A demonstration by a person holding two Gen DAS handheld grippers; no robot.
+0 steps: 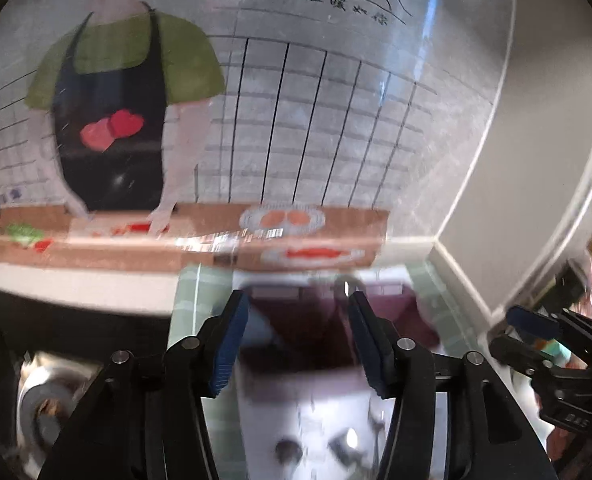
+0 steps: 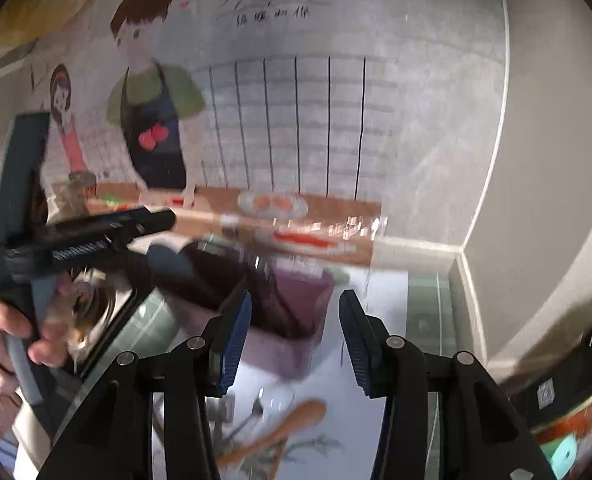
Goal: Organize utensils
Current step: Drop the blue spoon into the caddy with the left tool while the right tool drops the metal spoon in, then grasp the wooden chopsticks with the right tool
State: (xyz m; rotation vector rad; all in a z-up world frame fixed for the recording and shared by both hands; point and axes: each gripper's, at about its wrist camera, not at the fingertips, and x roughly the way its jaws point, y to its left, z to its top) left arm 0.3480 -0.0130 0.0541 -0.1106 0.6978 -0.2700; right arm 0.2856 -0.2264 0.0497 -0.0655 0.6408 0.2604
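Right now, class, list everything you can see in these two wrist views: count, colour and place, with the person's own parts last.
Utensil holder: one, purple, on the counter ahead of both grippers.
Wooden spoon: one, brown, lying below the right gripper.
Metal spoon: one, silvery, beside the wooden spoon.
Mat: one, green, under the white surface.
Mural: one, cartoon cook, on the back wall.
Left gripper: jaws open, empty.
Right gripper: jaws open, empty.
Left hand: one, on its handle.
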